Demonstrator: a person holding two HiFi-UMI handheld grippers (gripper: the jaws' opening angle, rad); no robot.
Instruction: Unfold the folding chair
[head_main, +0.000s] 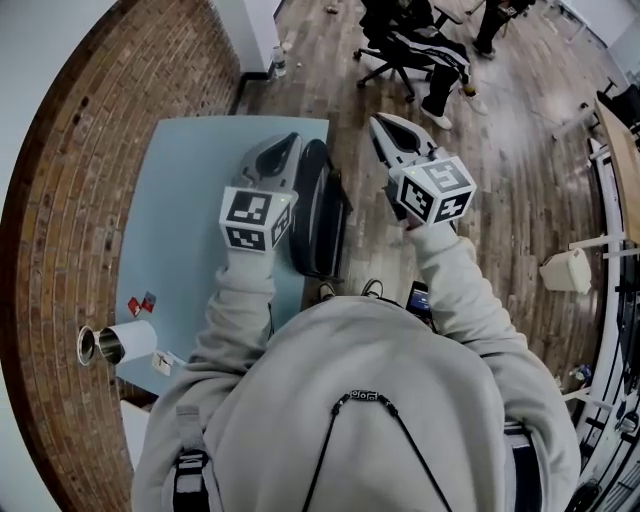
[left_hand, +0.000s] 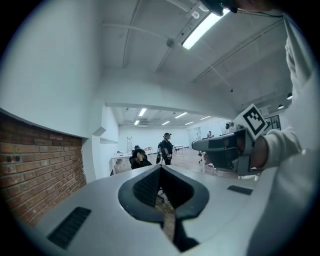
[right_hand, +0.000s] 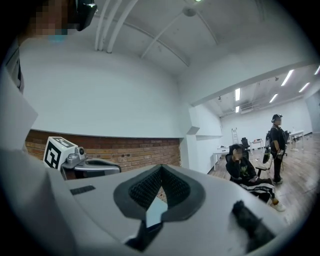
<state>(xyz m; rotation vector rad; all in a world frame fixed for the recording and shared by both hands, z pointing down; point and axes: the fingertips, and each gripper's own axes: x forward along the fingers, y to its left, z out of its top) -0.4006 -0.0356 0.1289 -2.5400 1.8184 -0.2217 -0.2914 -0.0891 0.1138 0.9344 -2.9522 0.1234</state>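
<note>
The folding chair (head_main: 318, 212) is black and still folded flat. It stands on the wooden floor (head_main: 500, 180) against the edge of the light-blue table (head_main: 190, 190). The left hand-held gripper (head_main: 288, 143) is held above the table's edge beside the chair, and the right hand-held gripper (head_main: 381, 122) above the floor. Both have their jaws pressed together, pinching nothing.

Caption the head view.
Shut, empty left claw and right claw flank the folded chair beside a blue table.

brick wall (head_main: 60, 200) hemming table (head_main: 190, 180) at left, folded chair (head_main: 320, 232) against table edge, open floor (head_main: 510, 170) at right
</note>
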